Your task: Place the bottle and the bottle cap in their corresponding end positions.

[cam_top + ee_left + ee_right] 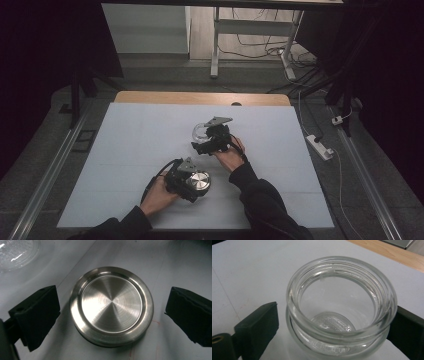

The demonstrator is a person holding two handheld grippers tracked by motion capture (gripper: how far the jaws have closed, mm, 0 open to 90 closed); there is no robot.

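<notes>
While both hands work near the middle of the high view, the left gripper (192,181) sits lower centre of the frame, over a round steel lid (198,181) that lies flat on the white table cover (125,150). Left hand (157,196) comes in from the bottom edge, dark sleeve behind it. In the left gripper view the steel lid (111,306) fills the centre, brushed top facing up, raised rim all round, resting on the cover; one black jaw stands at the left edge, the other at the right edge, both clear of the lid with white cover showing in each gap, so the left gripper (112,312) is spread wide and grips nothing. Upper left corner of that view shows part of the glass jar (16,251), blurred. In the high view the right gripper (210,137) is just above and right of the lid, centre frame, grey three-cornered plate on top, with the right hand (231,156) behind it and the glass jar (199,132) at its left side. In the right gripper view the jar (340,307) stands upright, mouth open, threaded neck visible, empty inside, patterned base seen through the glass. The right gripper (332,332) has a jaw at lower left, a small gap to the glass, and a jaw at far right up against the jar wall; actual squeeze not clear, can't tell if it clamps. Wooden table edge (387,250) at upper right of that view.
</notes>
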